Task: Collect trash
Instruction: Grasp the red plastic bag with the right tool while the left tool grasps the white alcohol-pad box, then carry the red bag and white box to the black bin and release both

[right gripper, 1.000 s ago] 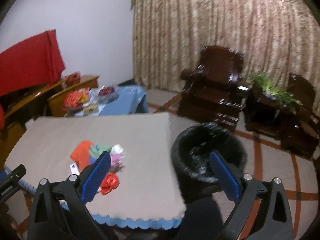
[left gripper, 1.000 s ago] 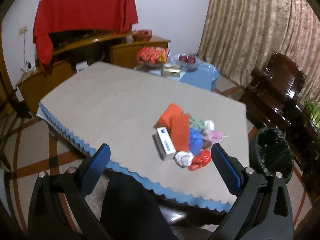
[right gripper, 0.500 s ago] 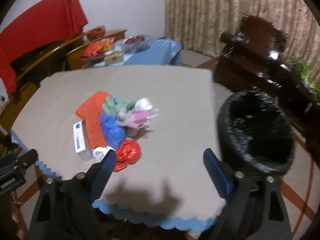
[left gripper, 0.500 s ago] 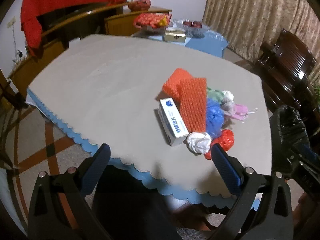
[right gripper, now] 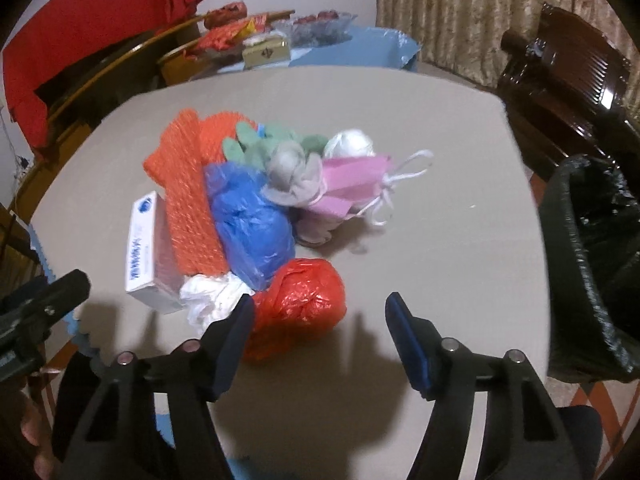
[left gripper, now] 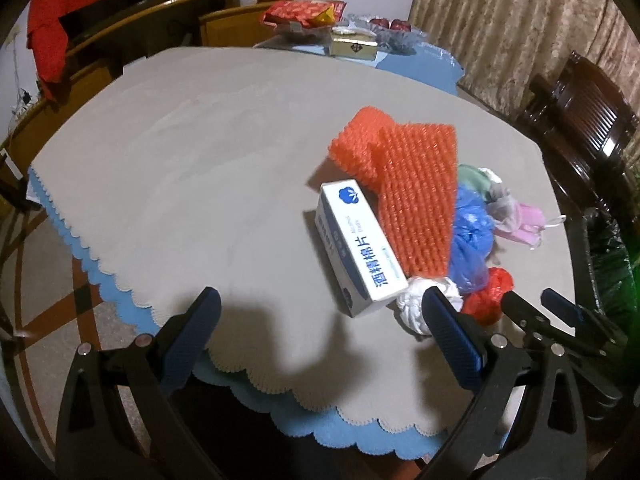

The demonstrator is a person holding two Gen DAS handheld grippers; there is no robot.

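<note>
- Your right claw (right gripper: 320,312): jaws closing, nothing between them; red bag (right gripper: 298,304) touches the left finger's tip, at the near end of the pile.
- Your left claw (left gripper: 320,312): spread wide, pinching nothing; box (left gripper: 356,244) just beyond it, white wad (left gripper: 416,304) behind its right finger.
- Pile: near the table's (right gripper: 460,184) near edge.
- Right view only: bin (right gripper: 592,264) beside the table's right edge, pink mask (right gripper: 356,184) in full.

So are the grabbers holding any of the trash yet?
No, nothing is held. The left gripper is open over the table edge. The right gripper is closing its jaws beside the red bag, but the pads are not pressing on it.
</note>
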